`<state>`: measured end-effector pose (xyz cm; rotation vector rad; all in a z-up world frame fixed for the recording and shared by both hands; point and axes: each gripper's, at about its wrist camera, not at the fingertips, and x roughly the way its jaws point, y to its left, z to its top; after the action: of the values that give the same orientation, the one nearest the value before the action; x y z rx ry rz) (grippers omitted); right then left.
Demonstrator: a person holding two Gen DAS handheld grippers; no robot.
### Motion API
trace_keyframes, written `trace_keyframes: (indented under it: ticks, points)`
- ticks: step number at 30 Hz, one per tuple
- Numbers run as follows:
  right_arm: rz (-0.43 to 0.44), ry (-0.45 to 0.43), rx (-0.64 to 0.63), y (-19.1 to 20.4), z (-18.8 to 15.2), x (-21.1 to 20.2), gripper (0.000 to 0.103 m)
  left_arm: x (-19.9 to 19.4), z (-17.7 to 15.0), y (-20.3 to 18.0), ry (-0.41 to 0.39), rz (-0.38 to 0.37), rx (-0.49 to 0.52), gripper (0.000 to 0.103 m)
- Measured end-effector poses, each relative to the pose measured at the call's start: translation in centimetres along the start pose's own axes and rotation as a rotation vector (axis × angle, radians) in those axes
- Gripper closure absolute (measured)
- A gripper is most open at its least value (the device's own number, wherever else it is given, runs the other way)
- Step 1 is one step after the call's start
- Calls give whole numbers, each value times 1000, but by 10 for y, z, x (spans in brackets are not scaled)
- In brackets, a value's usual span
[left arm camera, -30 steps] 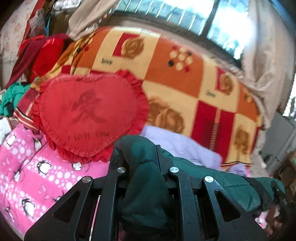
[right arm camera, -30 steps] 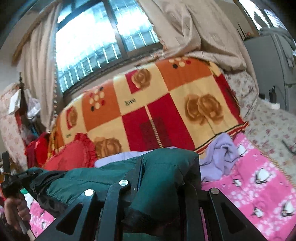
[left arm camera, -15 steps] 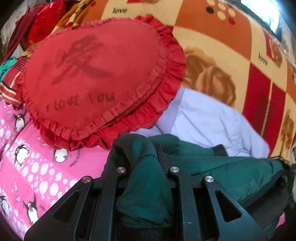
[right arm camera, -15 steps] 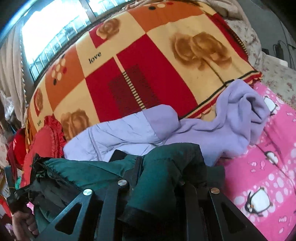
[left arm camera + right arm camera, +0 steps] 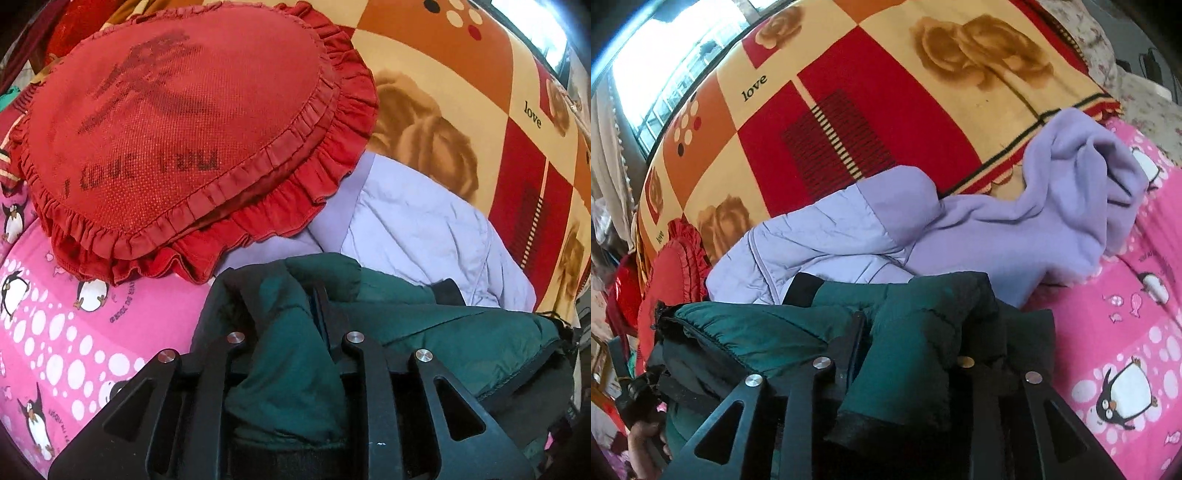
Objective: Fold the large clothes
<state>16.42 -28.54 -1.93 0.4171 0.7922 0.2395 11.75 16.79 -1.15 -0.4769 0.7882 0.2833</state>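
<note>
A red cushion (image 5: pixel 177 136) is seen at the left on the pink sheet (image 5: pixel 66 332), against the checked blanket (image 5: pixel 461 92). The left gripper (image 5: pixel 291 332) has a fold of the green jacket (image 5: pixel 461 332) between its fingers, and its jaws are opening. A lilac jacket (image 5: pixel 827 236) lies just behind the green one. The right gripper (image 5: pixel 908 354) also has green cloth between opening jaws. A lilac fleece (image 5: pixel 1052 221) is bunched at the right.
</note>
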Motion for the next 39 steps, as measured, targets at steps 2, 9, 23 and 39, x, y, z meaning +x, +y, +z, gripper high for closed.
trace_keyframes:
  ticks: [2, 9, 23, 39]
  points:
    - [24, 5, 33, -4, -1, -3, 72, -2, 2, 5, 18, -30, -16, 81]
    - [132, 16, 192, -20, 0, -12, 60, -6, 6, 10, 52, -106, -21, 69]
    - [181, -123, 193, 2, 12, -58, 17, -64, 24, 24, -166, -66, -50, 14]
    - [-40, 97, -188, 74, 42, 8, 17, -20, 27, -54, -61, -71, 218, 14]
